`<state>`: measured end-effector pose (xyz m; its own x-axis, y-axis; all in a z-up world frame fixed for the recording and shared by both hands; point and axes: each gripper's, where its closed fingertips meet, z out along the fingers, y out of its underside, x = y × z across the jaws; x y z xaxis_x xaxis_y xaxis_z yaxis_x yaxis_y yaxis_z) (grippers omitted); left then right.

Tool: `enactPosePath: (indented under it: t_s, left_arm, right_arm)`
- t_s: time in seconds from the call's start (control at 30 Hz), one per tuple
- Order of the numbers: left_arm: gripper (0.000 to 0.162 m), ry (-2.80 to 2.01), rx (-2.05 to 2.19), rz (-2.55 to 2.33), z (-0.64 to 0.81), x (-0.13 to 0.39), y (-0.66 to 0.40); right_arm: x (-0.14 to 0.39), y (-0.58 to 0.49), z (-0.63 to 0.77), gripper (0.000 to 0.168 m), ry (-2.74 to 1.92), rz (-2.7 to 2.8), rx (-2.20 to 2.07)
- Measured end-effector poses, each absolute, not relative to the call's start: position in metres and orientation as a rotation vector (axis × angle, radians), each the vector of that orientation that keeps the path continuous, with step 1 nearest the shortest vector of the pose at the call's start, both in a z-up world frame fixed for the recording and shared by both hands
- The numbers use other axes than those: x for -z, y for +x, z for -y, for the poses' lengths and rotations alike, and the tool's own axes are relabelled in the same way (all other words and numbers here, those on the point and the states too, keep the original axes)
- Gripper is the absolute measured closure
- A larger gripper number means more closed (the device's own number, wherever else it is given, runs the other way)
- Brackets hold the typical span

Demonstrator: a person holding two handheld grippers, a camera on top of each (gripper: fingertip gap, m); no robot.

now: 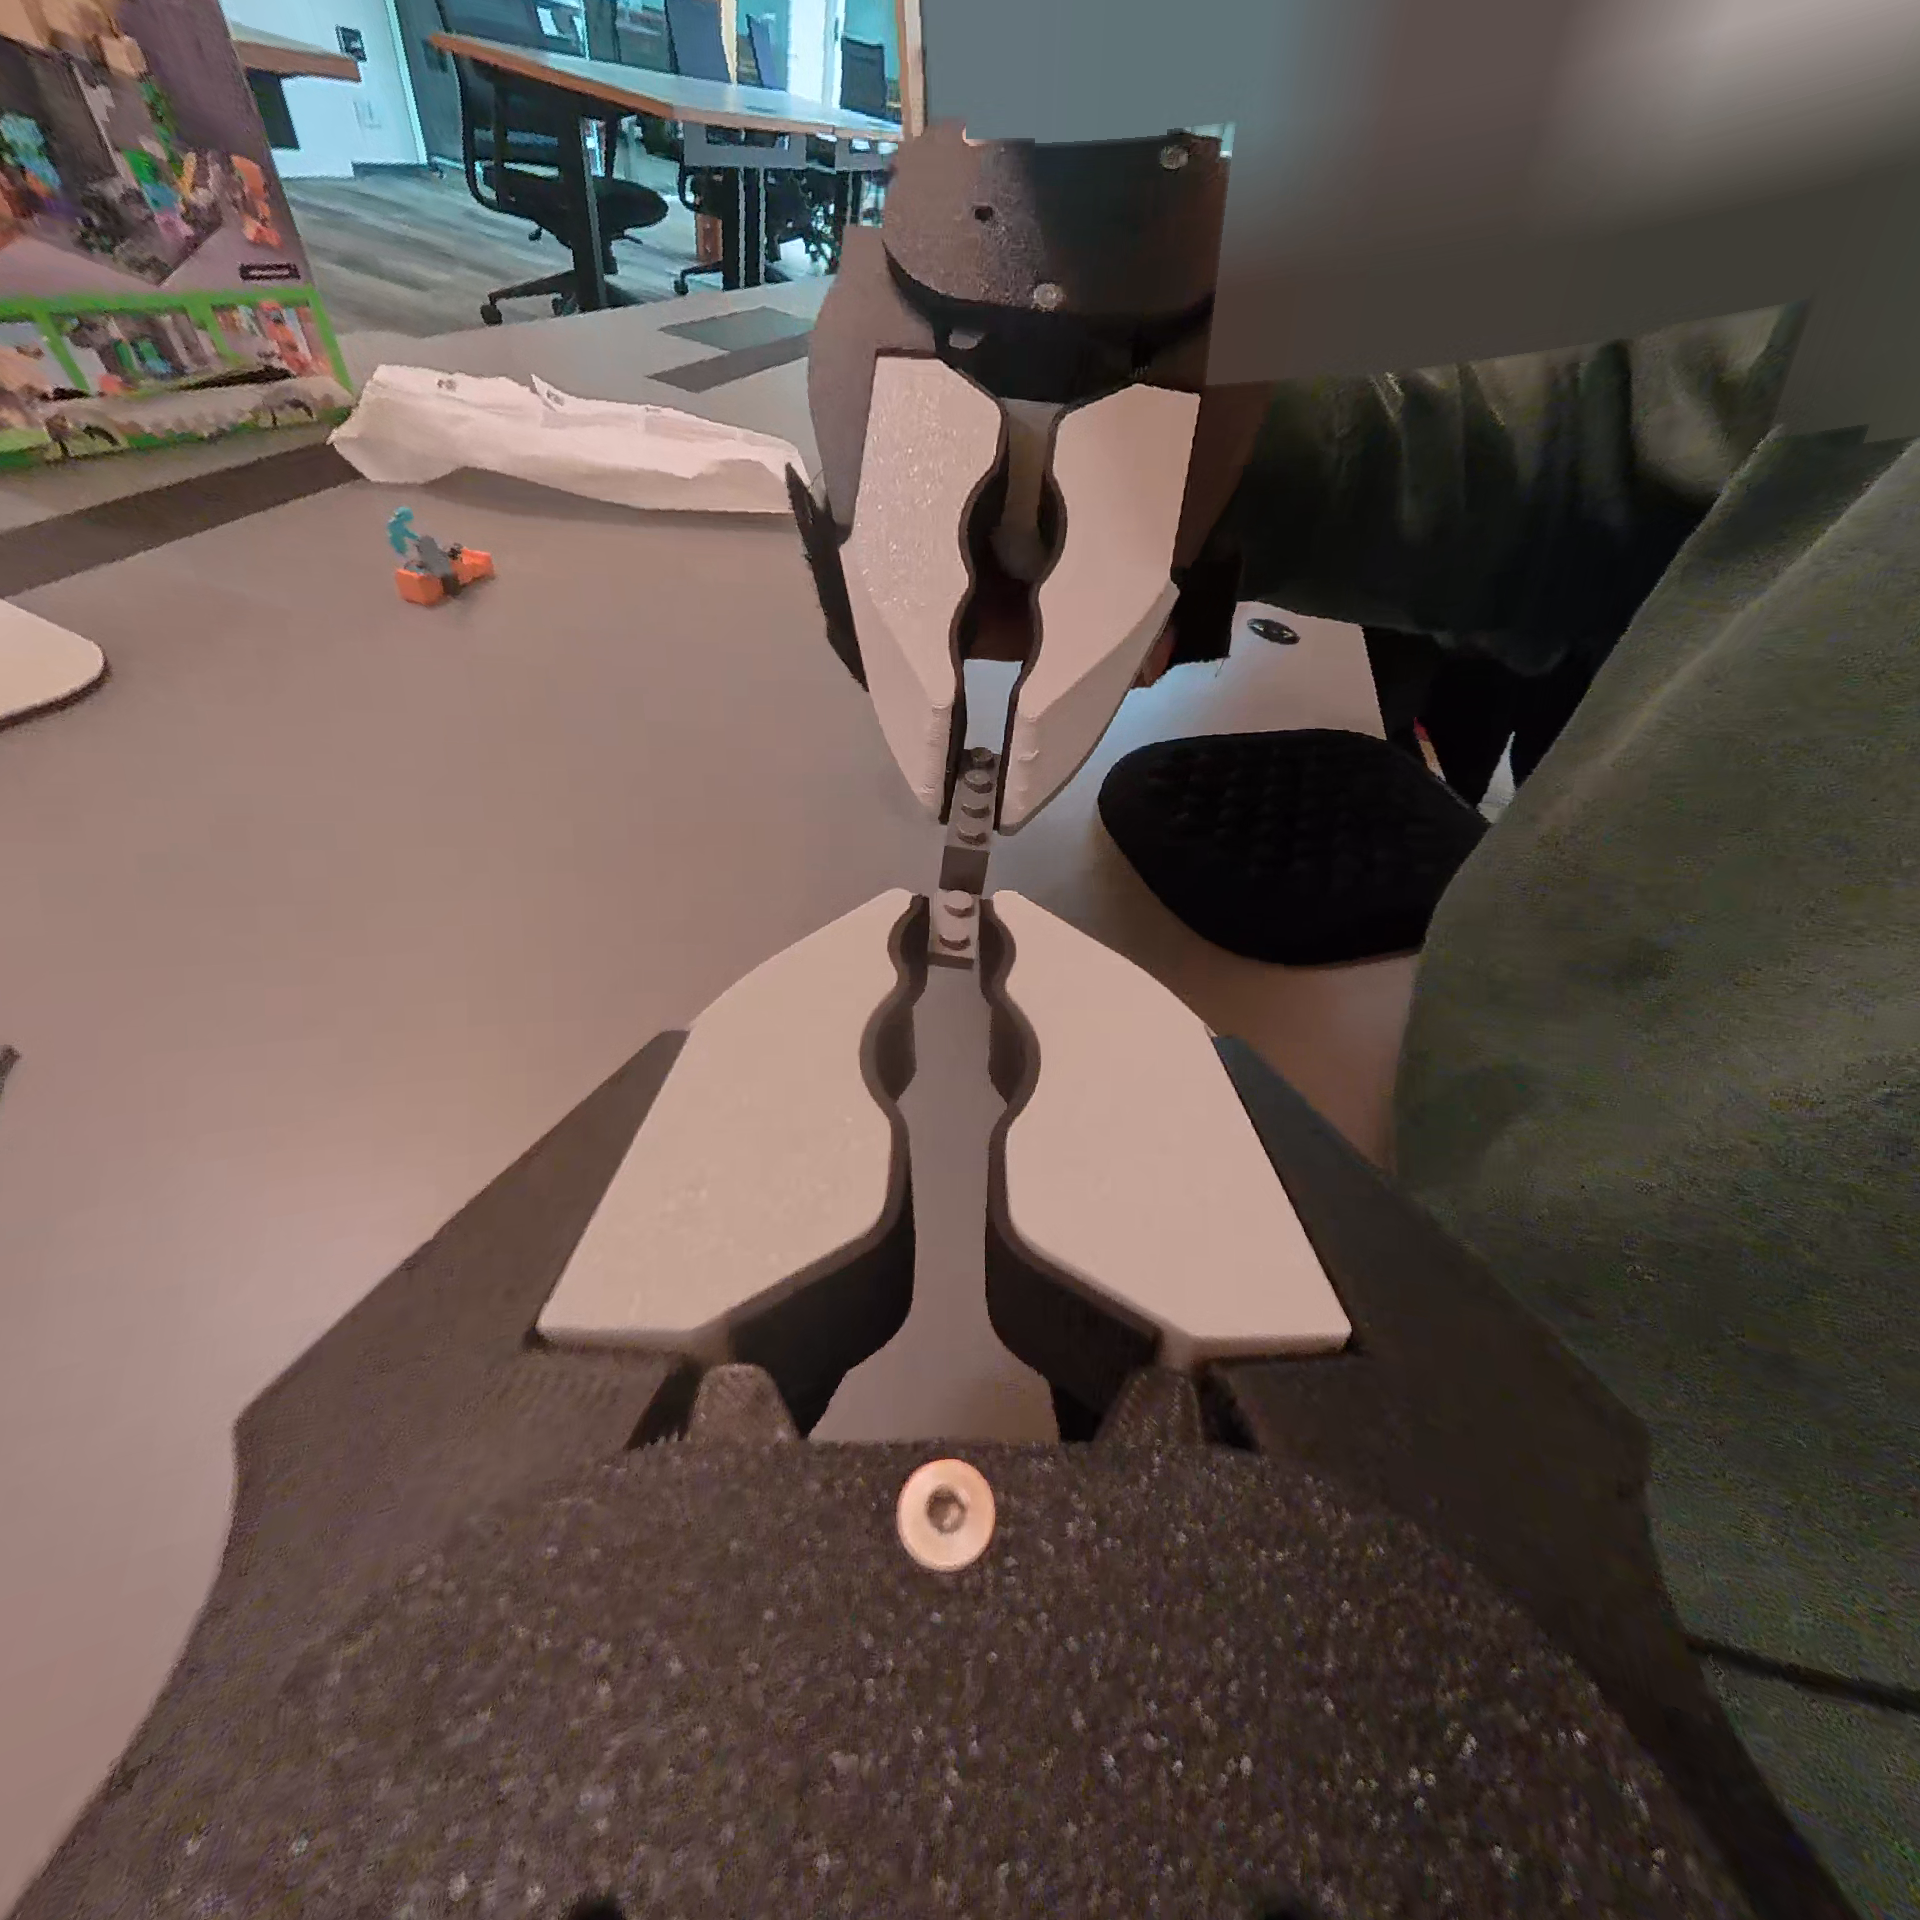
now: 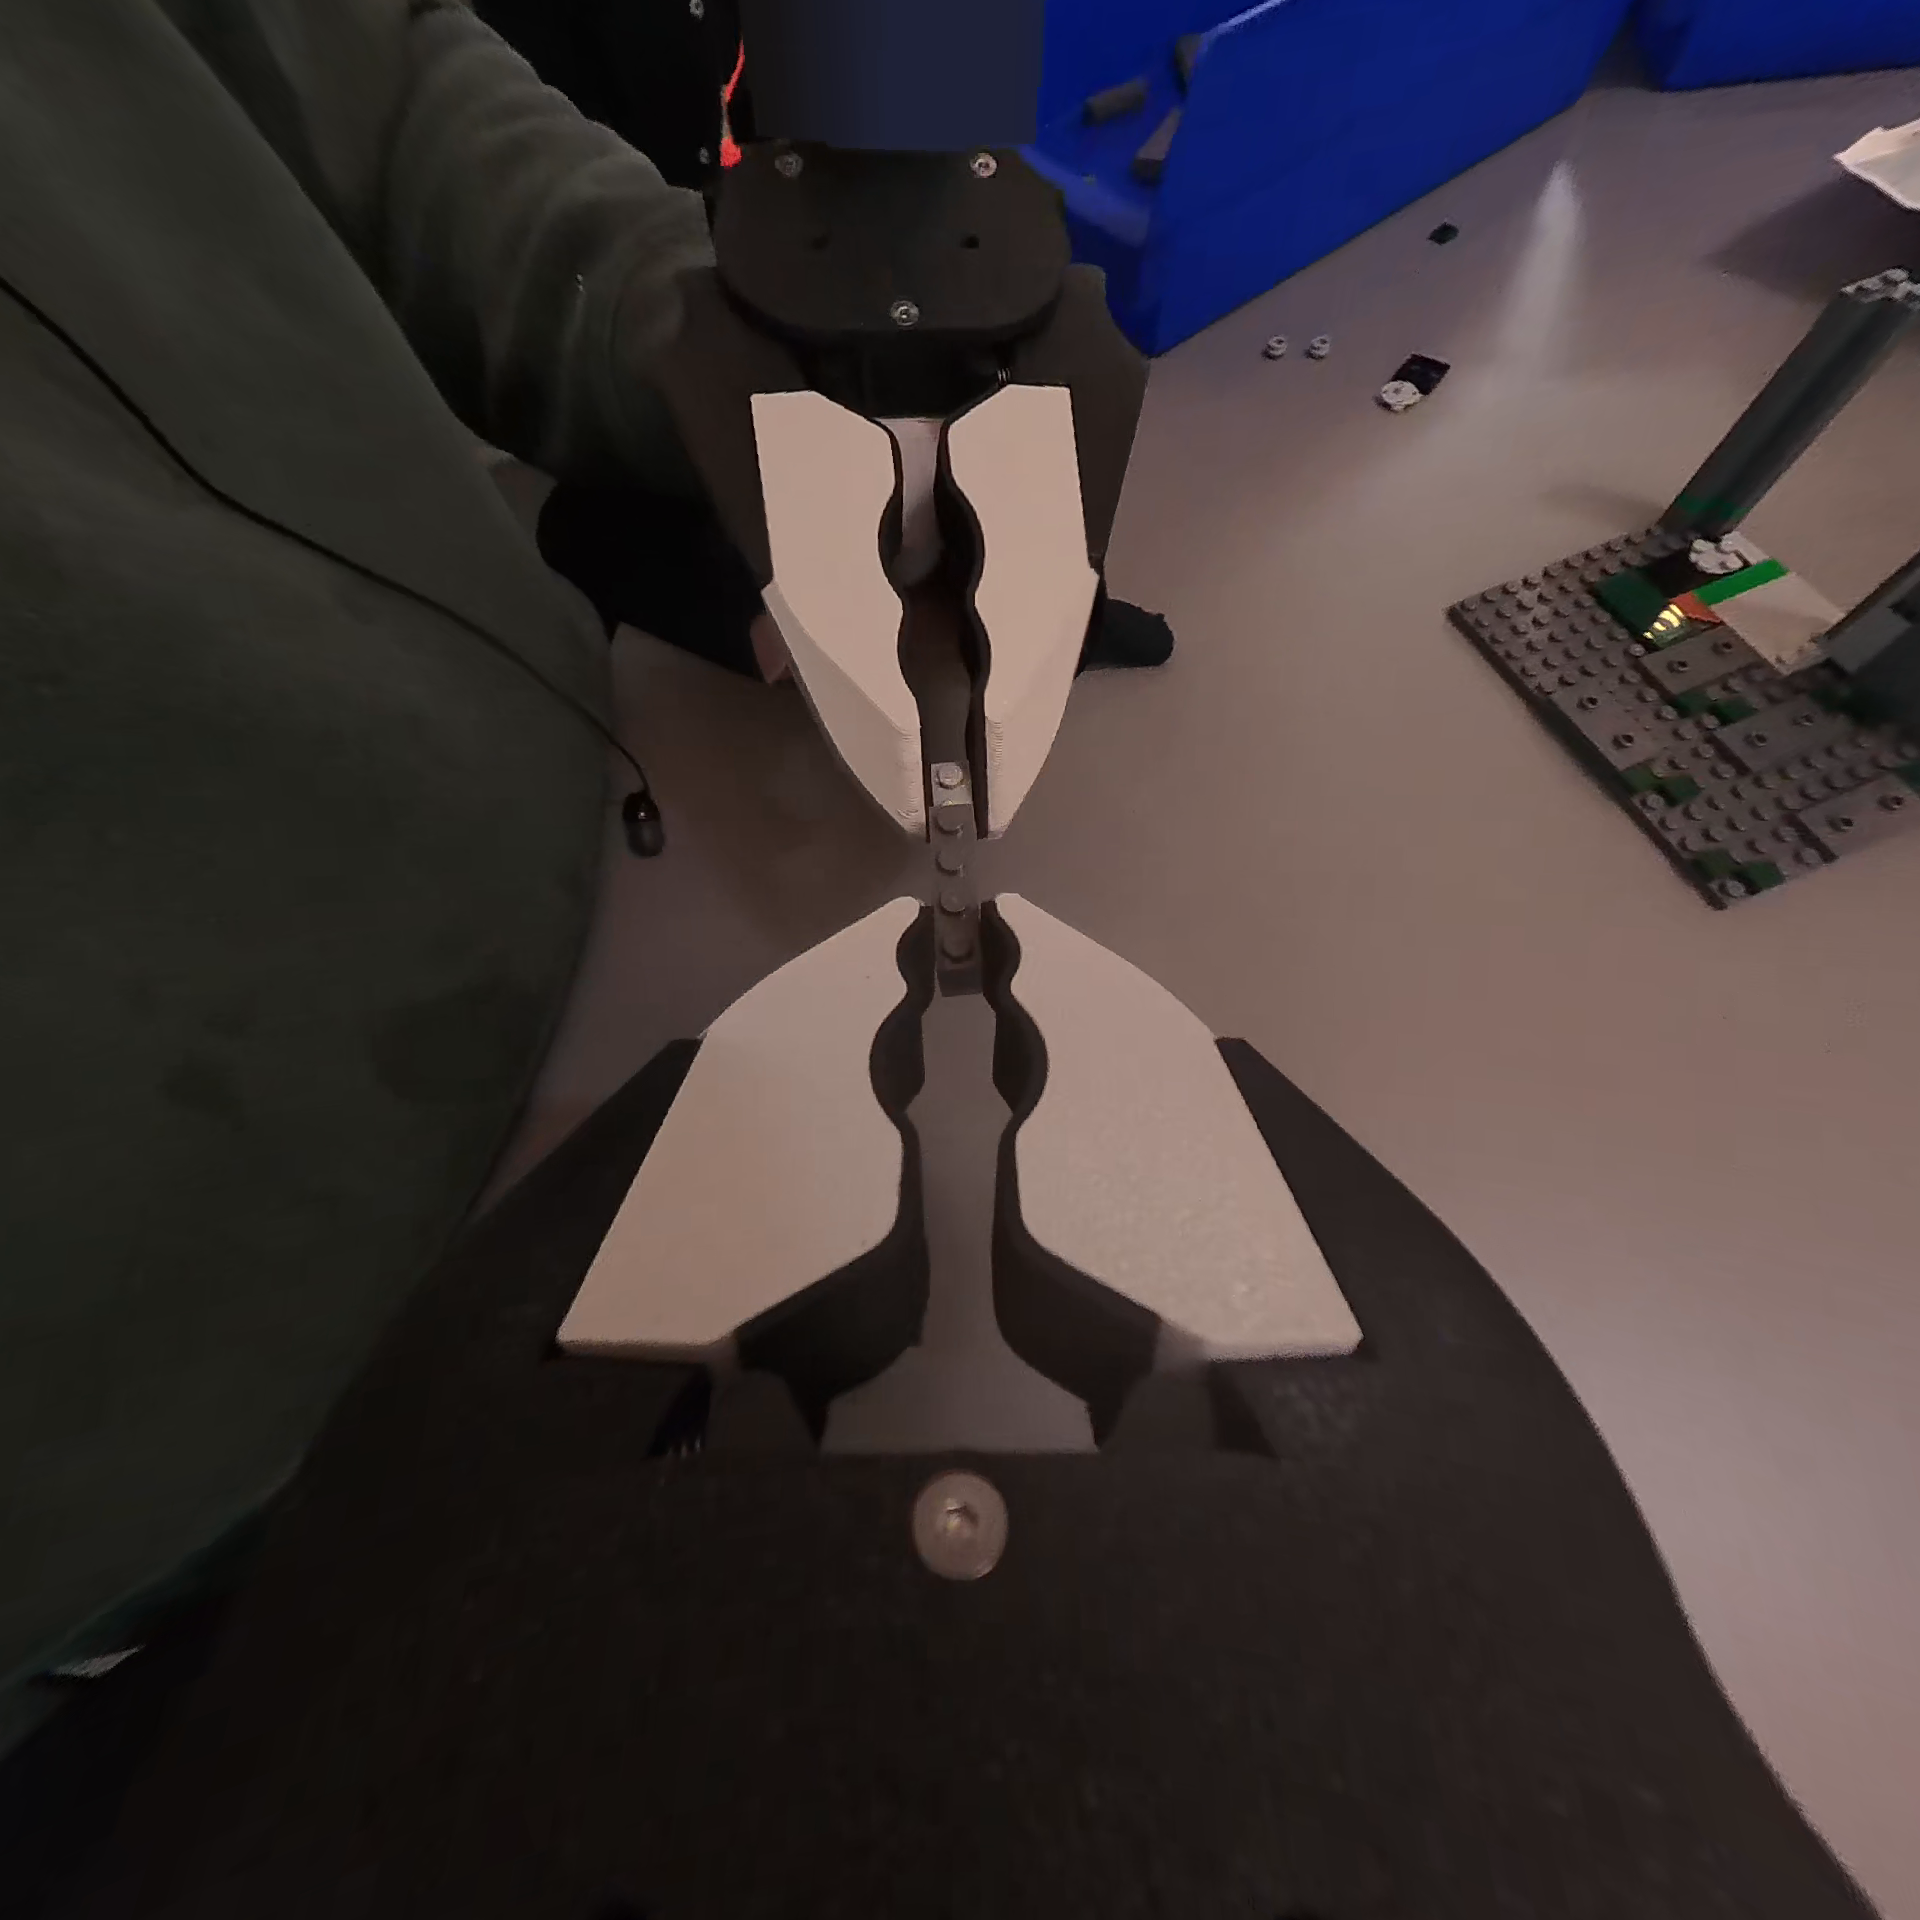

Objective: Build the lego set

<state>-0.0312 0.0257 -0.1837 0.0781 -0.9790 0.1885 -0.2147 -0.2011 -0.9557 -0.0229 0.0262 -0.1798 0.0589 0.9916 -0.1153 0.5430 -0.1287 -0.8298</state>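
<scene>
You are pinching one end of a thin grey studded lego piece (image 1: 957,914) in your left gripper (image 1: 954,925), while your right gripper (image 2: 956,935) is clamping its other end, tips facing, above the grey table (image 1: 416,831). The partly built lego set (image 2: 1714,707) is sitting far right.

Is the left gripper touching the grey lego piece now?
Touching. In the left wrist view, the left gripper has its fingertips closed on the near end of the grey lego piece, with no gap.
</scene>
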Motion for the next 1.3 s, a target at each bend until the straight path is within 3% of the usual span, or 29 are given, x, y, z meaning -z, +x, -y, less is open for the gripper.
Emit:
enactPosePath:
  t_s: [0.3,0.47,0.97,1.13,1.3]
  left_arm:
    - [0.154,-1.614,0.922,-1.147,-0.072,0.196,-0.045]
    - [0.162,-1.663,0.862,-1.071,-0.087,0.205,-0.058]
    - [0.162,-1.701,0.81,-1.058,-0.091,0.219,-0.062]
    - [0.162,-1.71,0.821,-1.071,-0.09,0.222,-0.06]
    - [0.162,-1.71,0.822,-1.057,-0.091,0.221,-0.062]
  right_arm:
    - [0.184,-0.001,-0.069,0.161,-1.838,1.388,-0.905]
    - [0.21,0.008,-0.101,0.161,-1.91,1.385,-0.831]
    - [0.268,-0.012,-0.135,0.16,-1.916,1.608,-0.697]
    - [0.273,-0.01,-0.135,0.145,-1.907,1.615,-0.649]
    - [0.237,-0.012,-0.139,0.102,-1.868,1.445,-0.668]
